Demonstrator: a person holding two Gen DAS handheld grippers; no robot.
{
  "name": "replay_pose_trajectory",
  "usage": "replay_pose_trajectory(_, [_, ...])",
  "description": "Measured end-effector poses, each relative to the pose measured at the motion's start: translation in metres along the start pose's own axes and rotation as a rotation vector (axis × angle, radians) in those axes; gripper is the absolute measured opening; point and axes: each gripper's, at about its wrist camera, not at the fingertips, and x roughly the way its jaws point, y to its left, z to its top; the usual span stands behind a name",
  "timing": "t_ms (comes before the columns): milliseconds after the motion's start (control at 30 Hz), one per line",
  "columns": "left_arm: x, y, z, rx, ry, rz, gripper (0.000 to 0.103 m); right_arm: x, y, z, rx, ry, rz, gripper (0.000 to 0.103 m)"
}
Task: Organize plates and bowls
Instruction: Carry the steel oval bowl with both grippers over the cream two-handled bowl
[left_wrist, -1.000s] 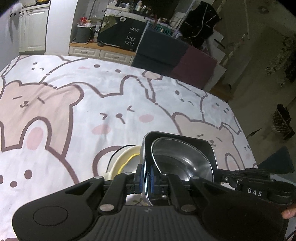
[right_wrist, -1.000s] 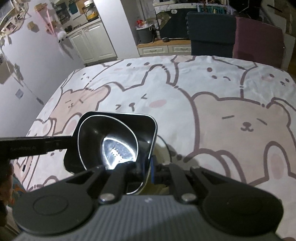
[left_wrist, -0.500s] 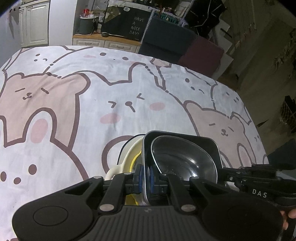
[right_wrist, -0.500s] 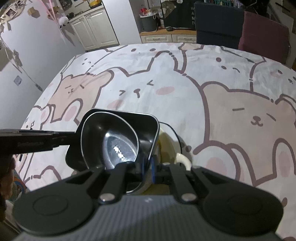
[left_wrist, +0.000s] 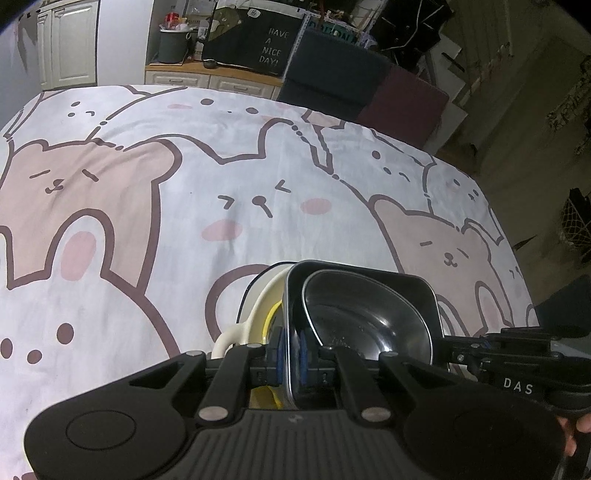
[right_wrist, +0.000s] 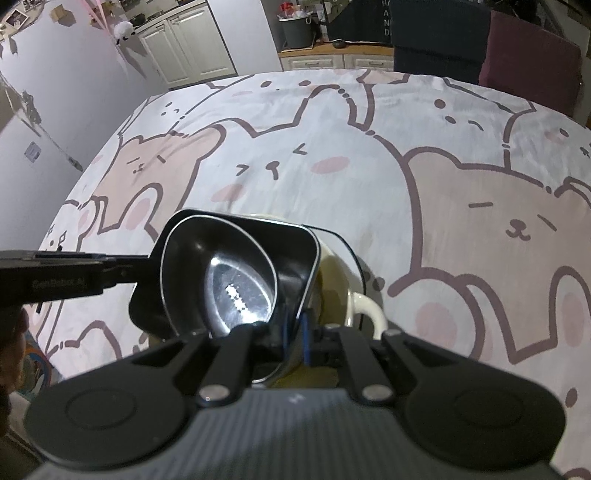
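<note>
A black square dish with a round steel bowl nested in it is held over a cream bowl with a handle that has a yellow inside. My left gripper is shut on the dish's left rim. My right gripper is shut on the same dish's right rim, with the steel bowl inside it and the cream bowl beneath. The other gripper shows at the edge of each view.
The table is covered by a white cloth with pink bear and rabbit drawings. Dark and maroon chairs stand at its far edge. Cabinets and a counter lie beyond.
Both grippers, still holding the black dish and steel bowl, have come lower over the cream bowl, which shows more underneath. The grips are unchanged.
</note>
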Motion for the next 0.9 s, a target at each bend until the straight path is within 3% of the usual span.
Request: replay_pose_trajectory(900, [0.0022, -0.0006, -0.0045, 0.012, 0.027, 0.009, 0.009, 0.0020, -0.0021, -0.0010, 0.010, 0.037, 0.024, 0.013])
